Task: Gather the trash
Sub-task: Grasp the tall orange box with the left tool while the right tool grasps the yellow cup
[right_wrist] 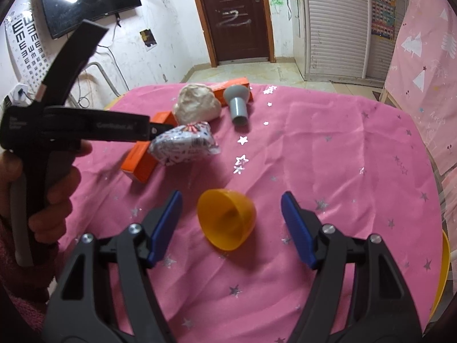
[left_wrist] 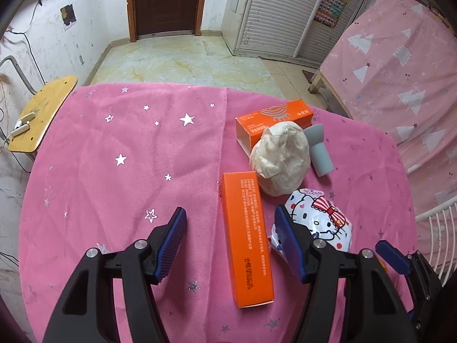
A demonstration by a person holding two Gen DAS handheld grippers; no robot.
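My left gripper (left_wrist: 231, 228) is open above the pink tablecloth, with a long orange box (left_wrist: 245, 237) lying between its fingers. A Hello Kitty wrapper (left_wrist: 322, 223) lies just right of its right finger. A crumpled white paper ball (left_wrist: 281, 160), a second orange box (left_wrist: 271, 123) and a grey plastic funnel piece (left_wrist: 318, 150) lie beyond. My right gripper (right_wrist: 231, 220) is open, with a small orange bowl (right_wrist: 227, 218) tipped on its side between its fingers. The right wrist view also shows the wrapper (right_wrist: 184, 144), paper ball (right_wrist: 197, 105), grey piece (right_wrist: 237, 103) and near box (right_wrist: 140, 160).
The round table has a pink star-print cloth (left_wrist: 114, 171). A wooden chair (left_wrist: 42, 114) stands at its left. A pink-covered bed (left_wrist: 400, 71) is on the right. A yellow rim (right_wrist: 442, 274) shows at the table's right edge. A door and cabinet stand behind.
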